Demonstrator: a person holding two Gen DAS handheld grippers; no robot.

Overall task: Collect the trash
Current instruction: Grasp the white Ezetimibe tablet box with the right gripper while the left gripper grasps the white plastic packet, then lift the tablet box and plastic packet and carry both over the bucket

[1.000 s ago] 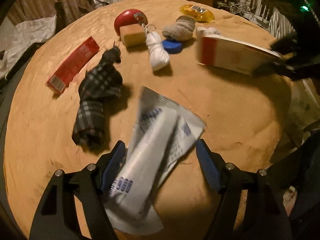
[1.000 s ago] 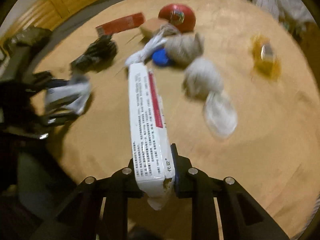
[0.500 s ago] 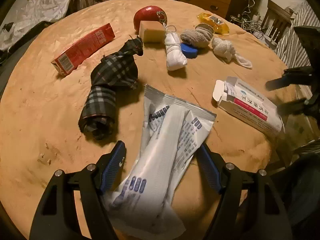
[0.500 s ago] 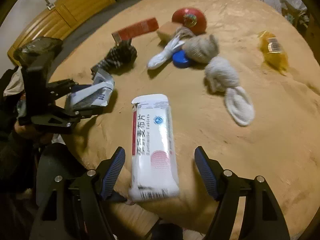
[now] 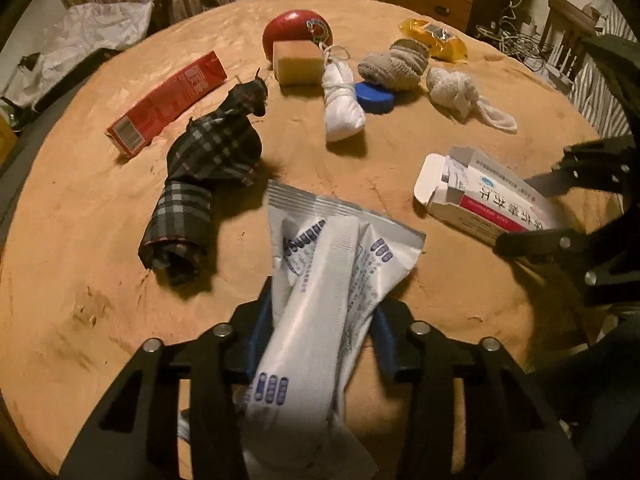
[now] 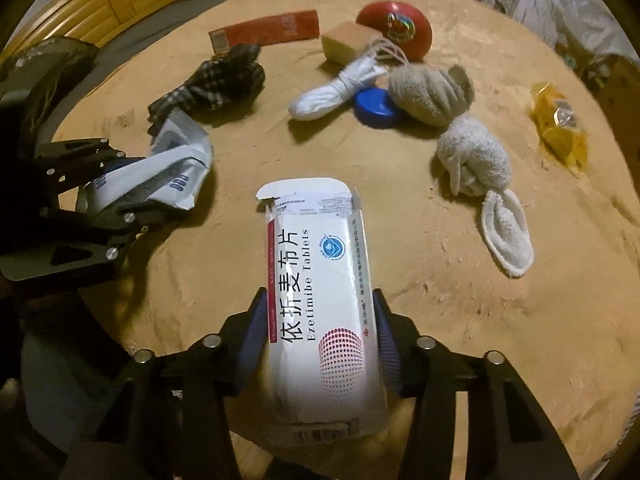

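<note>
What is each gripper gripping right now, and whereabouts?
Left gripper, jaws closing, clamps the silver-white foil sachets near their lower end. Right gripper, also closing, clamps the white tablet box across its closed lower half.

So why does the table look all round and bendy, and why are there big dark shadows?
Left wrist view: the fisheye lens curves the table; low warm light gives the plaid cloth a long dark shadow, and the silver packet blurs near the lens. Right wrist view: same curve, the tablet box is sharp and bright, corners go black.
</note>
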